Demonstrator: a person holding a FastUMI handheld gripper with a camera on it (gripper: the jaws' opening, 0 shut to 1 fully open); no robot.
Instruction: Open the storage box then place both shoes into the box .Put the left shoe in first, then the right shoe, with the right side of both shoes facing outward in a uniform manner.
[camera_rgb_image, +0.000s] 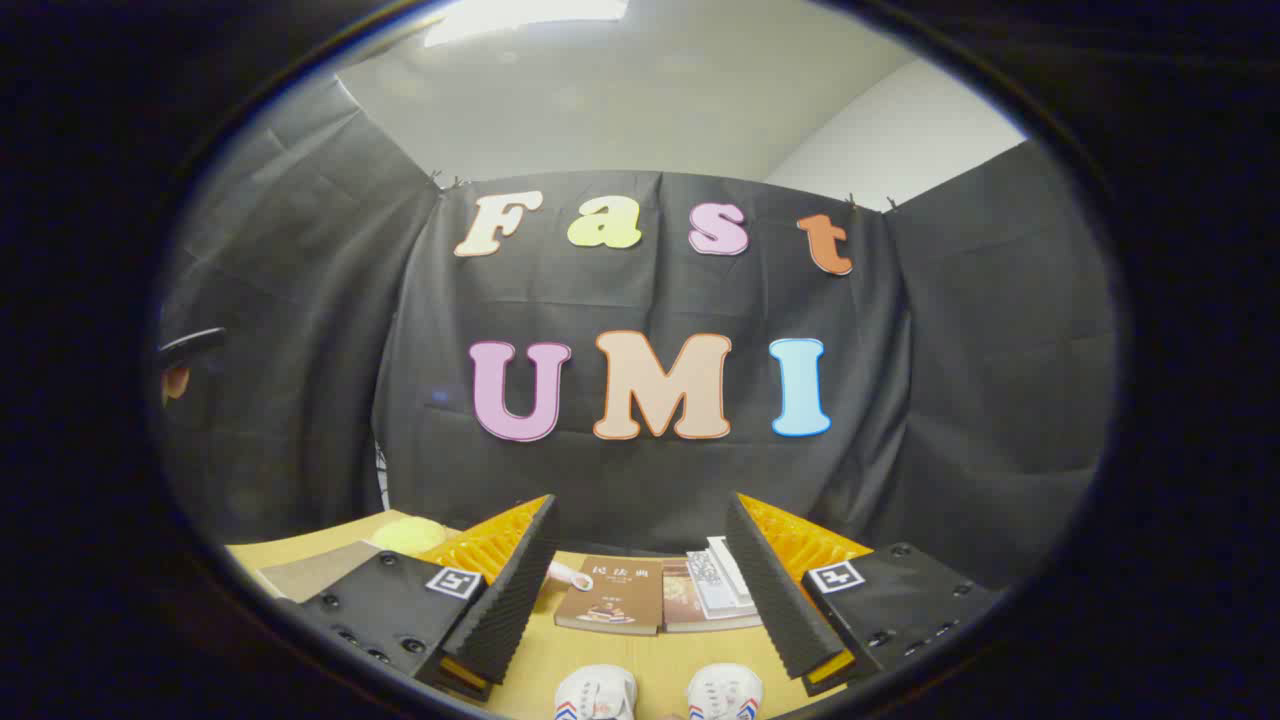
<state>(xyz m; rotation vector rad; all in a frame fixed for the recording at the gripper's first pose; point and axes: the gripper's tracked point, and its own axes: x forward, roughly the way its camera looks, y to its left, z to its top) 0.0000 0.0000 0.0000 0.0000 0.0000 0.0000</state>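
— How many shoes?
— Two shoes (655, 692) side by side on the table (560, 655), toes alone showing, just below the gap between the fingers.
— And beyond?
— A yellow-green object (408, 535) far left, half hidden; a small white item (572, 576); two books (650, 597); a white stack (722, 578), hard to make out.
— The gripper (640, 585)?
— Spread wide, holding nothing.

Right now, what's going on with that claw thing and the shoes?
Gripper open, holding nothing. Two white shoes on the table, between the fingers. Books lie beyond them. Storage box unseen.
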